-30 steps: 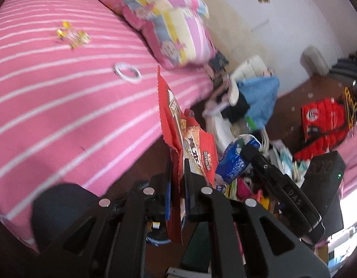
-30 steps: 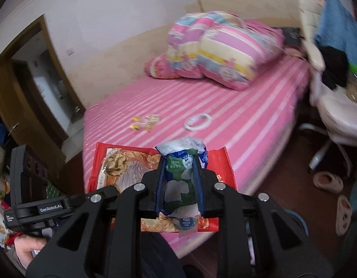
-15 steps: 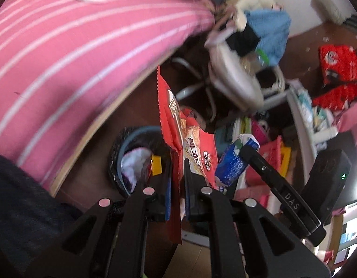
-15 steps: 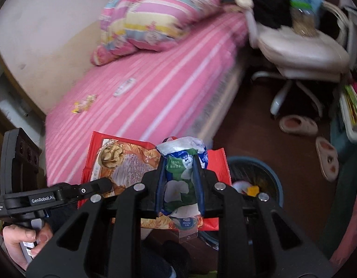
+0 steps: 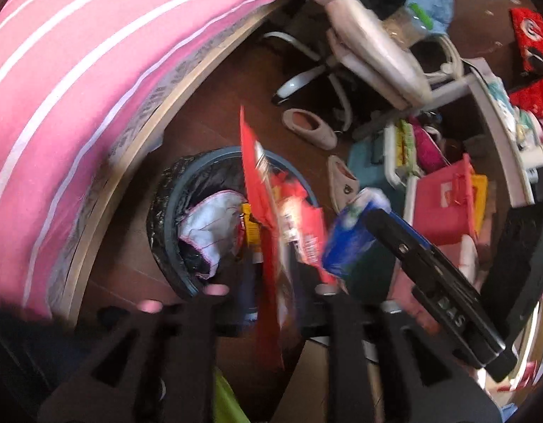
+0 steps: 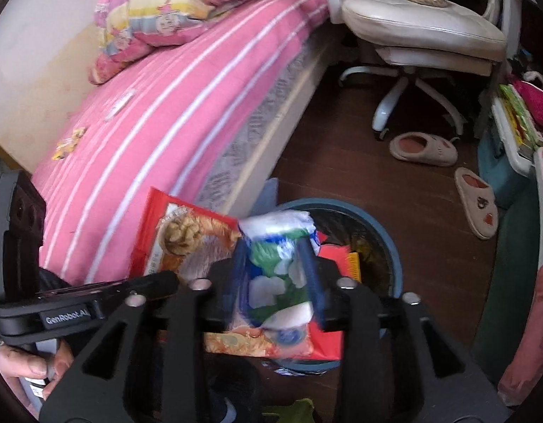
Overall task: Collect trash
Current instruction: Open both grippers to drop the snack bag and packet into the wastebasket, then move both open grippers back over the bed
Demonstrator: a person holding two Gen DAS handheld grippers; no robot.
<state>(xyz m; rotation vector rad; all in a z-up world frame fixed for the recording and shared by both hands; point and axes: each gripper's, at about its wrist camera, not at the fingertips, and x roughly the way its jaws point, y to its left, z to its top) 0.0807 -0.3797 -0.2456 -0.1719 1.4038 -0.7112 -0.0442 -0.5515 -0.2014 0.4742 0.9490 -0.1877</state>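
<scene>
Swung down off the pink striped bed since a second ago, both views now aimed at the floor beside it and at the blue trash bin lined with a black bag. Then bed filling the frame; now only its edge along the left, the bin directly under both wrappers. Beyond the bin: white office chair, two beige slippers on the dark wood floor.

Left gripper: jaws just been opening, standing apart now, red snack wrapper between them edge-on and blurred, no visible pinch on it. Right gripper: jaws likewise just been opening, blue pads set wider than the blue-green-and-white wrapper between them, gaps showing on both sides. Both wrappers above the bin's mouth, neither yet down among the white cloth and yellow scrap inside.

On the bed: small yellow wrappers and a white ring, well apart from the grippers.
</scene>
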